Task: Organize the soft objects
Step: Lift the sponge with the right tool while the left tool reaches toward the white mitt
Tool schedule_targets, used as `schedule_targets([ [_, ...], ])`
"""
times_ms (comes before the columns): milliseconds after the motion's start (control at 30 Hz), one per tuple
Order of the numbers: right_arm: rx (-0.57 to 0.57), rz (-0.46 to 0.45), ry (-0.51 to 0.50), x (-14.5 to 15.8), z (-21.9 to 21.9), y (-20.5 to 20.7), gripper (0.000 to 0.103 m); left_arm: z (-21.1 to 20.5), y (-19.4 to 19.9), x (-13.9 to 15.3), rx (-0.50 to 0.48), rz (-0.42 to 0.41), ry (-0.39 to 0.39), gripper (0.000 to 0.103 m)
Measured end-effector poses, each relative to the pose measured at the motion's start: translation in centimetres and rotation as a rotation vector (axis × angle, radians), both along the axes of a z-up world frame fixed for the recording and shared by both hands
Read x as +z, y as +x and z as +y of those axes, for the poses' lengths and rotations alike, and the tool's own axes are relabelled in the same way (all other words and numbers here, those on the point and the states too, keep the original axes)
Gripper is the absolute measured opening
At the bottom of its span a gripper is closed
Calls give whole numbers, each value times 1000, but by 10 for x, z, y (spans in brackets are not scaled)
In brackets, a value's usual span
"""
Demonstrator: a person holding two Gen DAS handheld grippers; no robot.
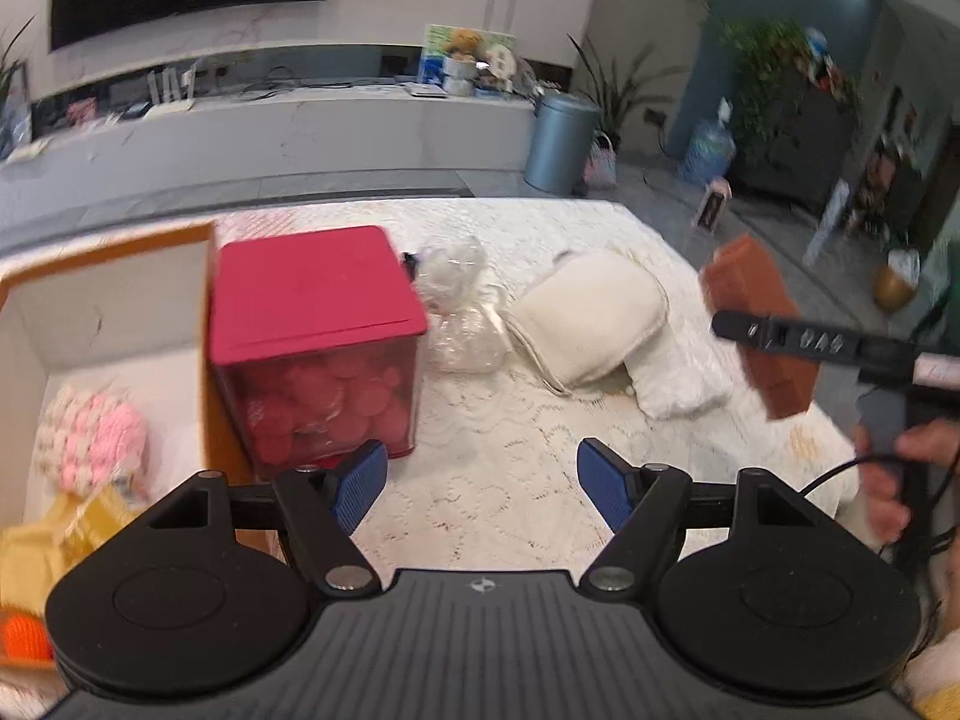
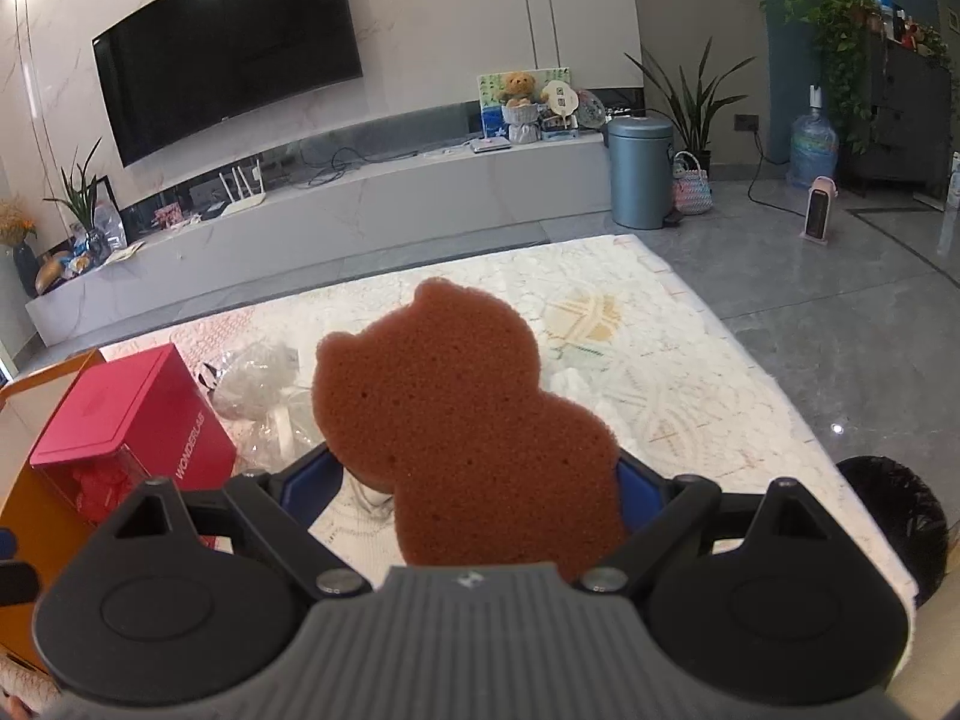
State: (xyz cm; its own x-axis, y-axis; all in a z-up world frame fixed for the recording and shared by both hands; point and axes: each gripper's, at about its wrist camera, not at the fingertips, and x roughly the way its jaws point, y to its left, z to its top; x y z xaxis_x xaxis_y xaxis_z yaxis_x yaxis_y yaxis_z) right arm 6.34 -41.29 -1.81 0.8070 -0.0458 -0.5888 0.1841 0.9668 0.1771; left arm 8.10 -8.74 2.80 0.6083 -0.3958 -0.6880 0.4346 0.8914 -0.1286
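The right tongs [image 2: 480, 480] pinch a brown bear-shaped sponge [image 2: 462, 420] between their blue pads, lifted above the lace-covered bench [image 2: 690, 372]. The left tongs [image 1: 480, 483] stand spread with nothing between them. Beyond them sit a red box [image 1: 318, 324] beside an orange-edged carton [image 1: 108, 300], then a cream pouch [image 1: 594, 315] farther back.

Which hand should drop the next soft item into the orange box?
Right, probably. The right gripper already grips the brown bear-shaped sponge between its fingers, lifted off the table. The left gripper is open and empty, though nearer the orange box.
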Motion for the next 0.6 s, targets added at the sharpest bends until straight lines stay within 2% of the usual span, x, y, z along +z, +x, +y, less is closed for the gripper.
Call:
schedule_targets([
  [133, -67, -53, 150, 5, -23, -23, 91, -34, 1, -1, -38, -61, 117, 85],
  [233, -171, -72, 277, 0, -39, -41, 91, -64, 6, -6, -86, -52, 157, 85],
  [267, -181, -63, 286, -1, -42, -44, 91, -75, 8, -9, -117, -44, 163, 85],
  [333, -177, -49, 239, -1, -44, -49, 91, -98, 10, -14, -190, -54, 195, 85],
  [400, -190, -47, 203, 0, -49, -56, 91, -121, 10, -18, -244, -106, 255, 85],
  [467, -205, -60, 224, -2, -62, -64, 91, -145, 10, -24, -303, -189, 323, 85],
  [533, -237, -60, 246, -7, -75, -69, 91, -169, 10, -36, -350, -296, 431, 85],
  [600, -265, -38, 269, -14, -84, -70, 91, -190, 13, -52, -374, -366, 514, 85],
])
